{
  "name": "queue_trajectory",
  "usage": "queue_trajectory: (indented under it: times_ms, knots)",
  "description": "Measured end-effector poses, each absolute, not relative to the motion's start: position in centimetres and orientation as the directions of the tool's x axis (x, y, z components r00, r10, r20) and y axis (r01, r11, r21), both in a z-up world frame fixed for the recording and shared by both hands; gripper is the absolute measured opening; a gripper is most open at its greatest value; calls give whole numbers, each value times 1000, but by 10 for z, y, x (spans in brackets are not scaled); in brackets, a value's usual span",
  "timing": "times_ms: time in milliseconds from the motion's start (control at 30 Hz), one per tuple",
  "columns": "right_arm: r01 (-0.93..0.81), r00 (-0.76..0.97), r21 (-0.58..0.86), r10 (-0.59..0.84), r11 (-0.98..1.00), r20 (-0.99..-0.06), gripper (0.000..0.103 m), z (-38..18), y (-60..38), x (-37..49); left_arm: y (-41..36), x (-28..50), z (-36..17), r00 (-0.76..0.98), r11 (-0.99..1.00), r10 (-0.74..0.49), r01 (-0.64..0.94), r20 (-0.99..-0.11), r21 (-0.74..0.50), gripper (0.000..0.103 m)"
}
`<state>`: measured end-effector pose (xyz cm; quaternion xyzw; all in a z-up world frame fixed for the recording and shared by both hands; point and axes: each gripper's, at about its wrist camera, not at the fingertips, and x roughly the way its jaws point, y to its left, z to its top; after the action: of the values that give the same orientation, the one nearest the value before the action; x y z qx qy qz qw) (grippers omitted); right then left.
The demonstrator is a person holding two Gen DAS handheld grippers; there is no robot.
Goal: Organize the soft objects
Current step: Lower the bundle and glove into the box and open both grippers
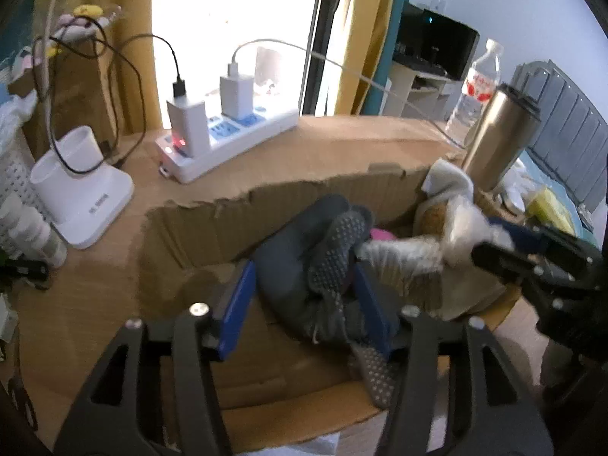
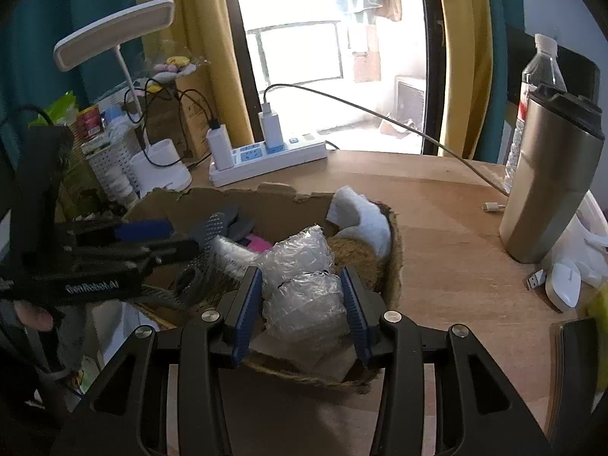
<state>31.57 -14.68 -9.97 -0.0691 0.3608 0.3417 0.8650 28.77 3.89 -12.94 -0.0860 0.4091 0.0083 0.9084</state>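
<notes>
Left wrist: my left gripper (image 1: 304, 296) released around socks (image 1: 323, 258) in box (image 1: 197, 228); right gripper (image 2: 300, 304) clamps bubble wrap (image 2: 304, 304), lower gently beside socks.

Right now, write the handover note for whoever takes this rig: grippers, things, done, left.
Left gripper: jaws open around the dark grip-dot socks, which lie in the cardboard box; pads not pressing.
Right gripper: shut on the bubble wrap bundle, over the woven basket.
Also in the basket: white sock, brown soft item. A pink item shows in the box.
Done: socks are in the box.
Left: probably set the bubble wrap down, then withdraw both grippers.
</notes>
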Motion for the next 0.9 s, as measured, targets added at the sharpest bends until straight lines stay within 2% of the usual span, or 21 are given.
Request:
queue_trajectory:
  times_ms: [167, 233, 300, 900]
  knots:
    - [-642, 508, 112, 531, 758, -678, 48, -97, -145, 308, 44, 277, -118, 693, 983, -51, -94, -720, -160, 65]
    - [-635, 519, 105, 523, 765, -677, 61, -95, -144, 305, 46, 273, -115, 698, 982, -53, -94, -714, -165, 65]
    - [-627, 525, 103, 516, 772, -677, 64, -94, -145, 304, 47, 268, -112, 705, 981, -55, -93, -707, -169, 66]
    - [-622, 565, 66, 505, 780, -652, 64, -70, -139, 265, 59, 217, -89, 757, 979, -61, -83, -651, -189, 66]
